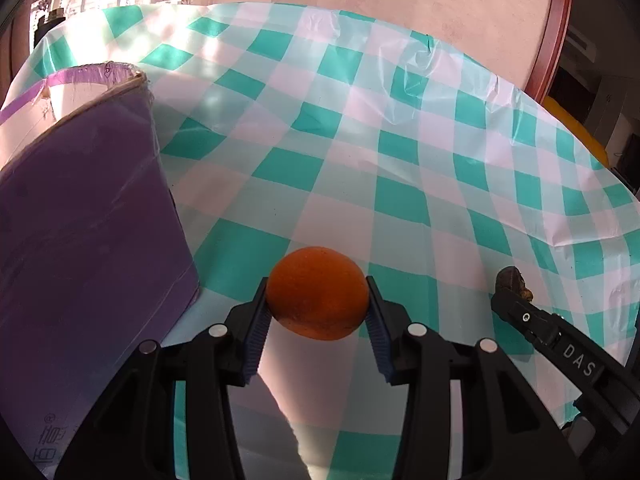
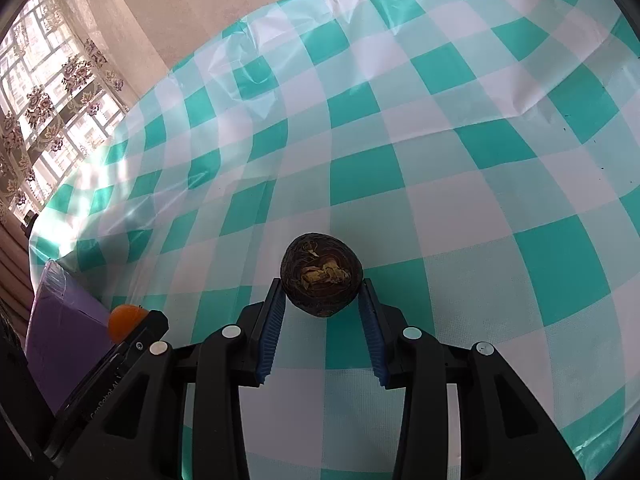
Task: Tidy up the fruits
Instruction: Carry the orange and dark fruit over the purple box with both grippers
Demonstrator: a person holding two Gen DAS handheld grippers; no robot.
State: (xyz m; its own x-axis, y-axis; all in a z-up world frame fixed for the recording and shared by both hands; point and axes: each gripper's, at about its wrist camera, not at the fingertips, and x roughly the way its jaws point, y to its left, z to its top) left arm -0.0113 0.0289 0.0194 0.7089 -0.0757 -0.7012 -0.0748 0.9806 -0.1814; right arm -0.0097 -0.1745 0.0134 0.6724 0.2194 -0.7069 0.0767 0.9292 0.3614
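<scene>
Left hand-held gripper [image 1: 317,300] clamps an orange [image 1: 317,292]; only the right view shows the right hand-held gripper [image 2: 322,292] pinching a dark fruit [image 2: 322,280].

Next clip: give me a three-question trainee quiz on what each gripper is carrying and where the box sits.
1. True or false: the left gripper is empty.
2. What does the right gripper hold? A) an orange B) a dark brown round fruit C) a banana
3. Fill in: in the left wrist view, the purple box stands to the ___ of the orange.

Key:
1. False; its jaws are closed on the orange.
2. B, the dark brown fruit.
3. Left.
</scene>
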